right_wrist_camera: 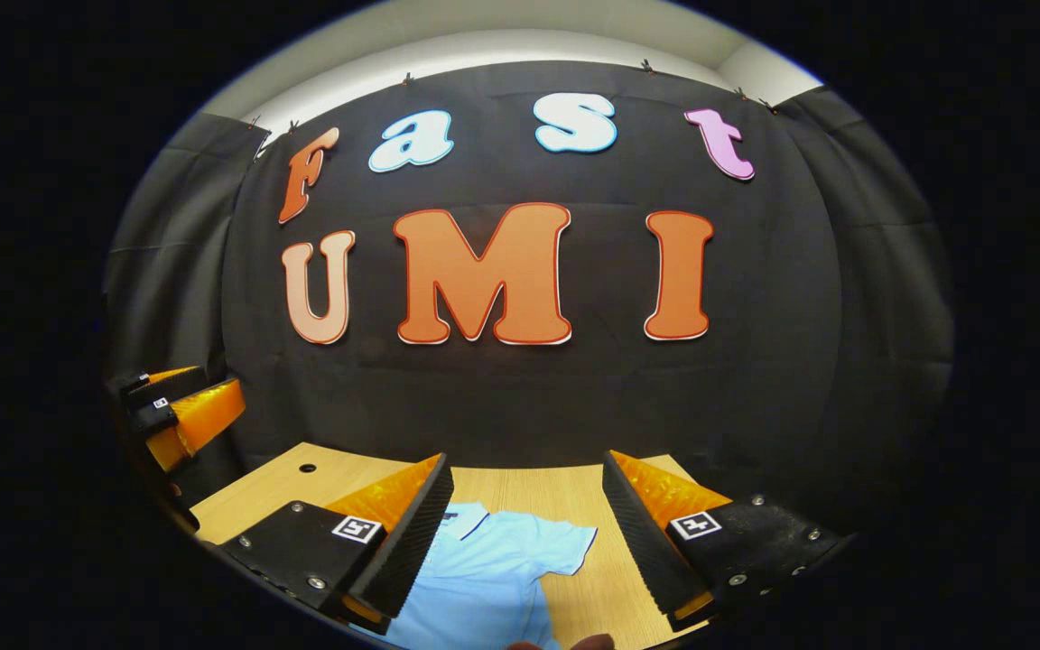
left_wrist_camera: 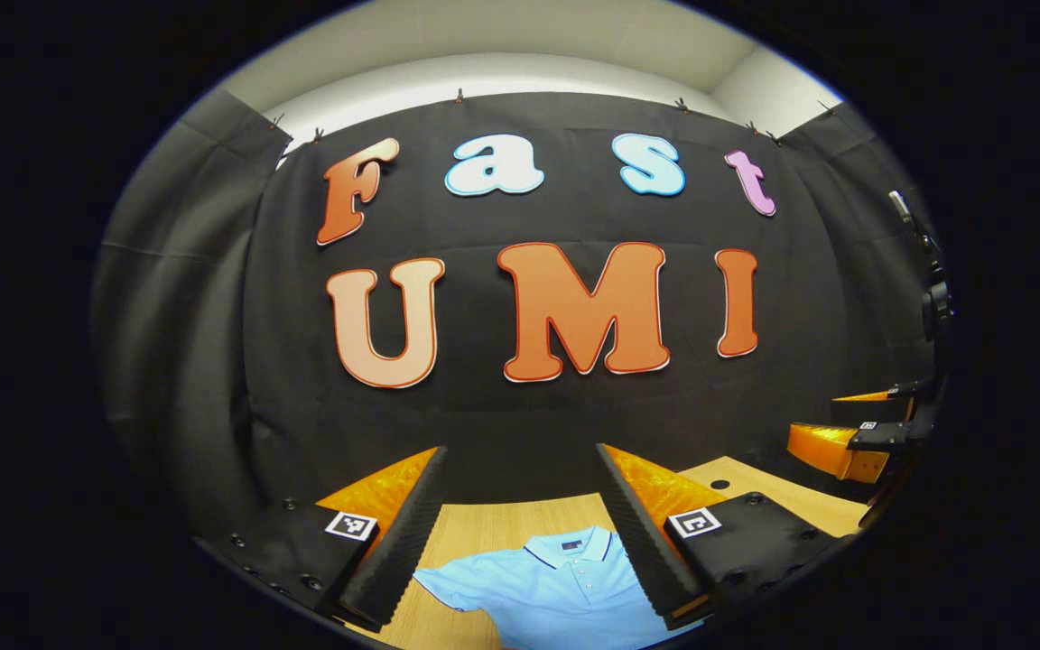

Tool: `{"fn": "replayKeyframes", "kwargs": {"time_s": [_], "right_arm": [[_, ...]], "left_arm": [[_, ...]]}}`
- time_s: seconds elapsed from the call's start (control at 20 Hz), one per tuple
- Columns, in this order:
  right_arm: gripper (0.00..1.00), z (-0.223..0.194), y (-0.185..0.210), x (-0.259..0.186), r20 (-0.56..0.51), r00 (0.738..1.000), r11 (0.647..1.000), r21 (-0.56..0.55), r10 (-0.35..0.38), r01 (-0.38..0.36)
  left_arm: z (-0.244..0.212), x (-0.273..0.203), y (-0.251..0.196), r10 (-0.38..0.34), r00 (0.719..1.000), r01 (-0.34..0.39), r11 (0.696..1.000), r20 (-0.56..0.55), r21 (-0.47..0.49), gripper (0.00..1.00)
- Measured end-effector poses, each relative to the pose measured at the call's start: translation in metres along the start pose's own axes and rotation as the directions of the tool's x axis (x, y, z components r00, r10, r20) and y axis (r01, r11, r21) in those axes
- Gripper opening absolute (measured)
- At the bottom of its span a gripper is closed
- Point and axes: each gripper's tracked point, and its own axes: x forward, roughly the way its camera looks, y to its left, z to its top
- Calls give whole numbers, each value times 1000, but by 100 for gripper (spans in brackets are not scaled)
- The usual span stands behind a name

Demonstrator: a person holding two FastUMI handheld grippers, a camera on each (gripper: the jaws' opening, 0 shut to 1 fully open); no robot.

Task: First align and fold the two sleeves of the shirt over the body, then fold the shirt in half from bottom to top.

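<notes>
The light blue shirt [left_wrist_camera: 556, 587] is lying flat on the wooden table [left_wrist_camera: 484, 524], its collar pointing toward the booth wall and both short sleeves spreading out unfolded. The left gripper [left_wrist_camera: 520, 542] is hanging above the collar area with its fingers spread wide and holding nothing. The right gripper [right_wrist_camera: 524, 546] is hanging above the shirt's sleeve [right_wrist_camera: 565, 546], also wide apart and empty.

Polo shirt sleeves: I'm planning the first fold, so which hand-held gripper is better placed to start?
Roughly even, both open above the table. Right hand-held gripper slightly favoured: a whole sleeve of the light blue polo shirt lies flat between its fingers.
</notes>
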Motion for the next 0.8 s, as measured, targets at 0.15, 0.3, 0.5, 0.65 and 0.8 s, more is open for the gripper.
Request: {"fn": "replayKeyframes", "kwargs": {"time_s": [0.15,0.3,0.5,0.65,0.8], "right_arm": [[100,-8,-6,4,-20,1000,1000,1,-14,14],[100,-11,-19,16,-29,998,998,-6,-56,56],[100,-15,-33,40,-47,989,990,23,-137,139],[100,-36,-48,57,-109,971,977,-24,-211,210],[100,-56,-54,75,-163,961,974,-70,-225,216]], "left_arm": [[4,0,3,0,1000,0,1000,14,4,100],[7,-2,7,-13,1000,13,1000,29,8,100],[1,3,15,-59,998,59,998,22,3,100],[-10,7,21,-92,996,92,996,6,13,100],[-15,14,30,-88,996,89,996,-12,30,100]]}}
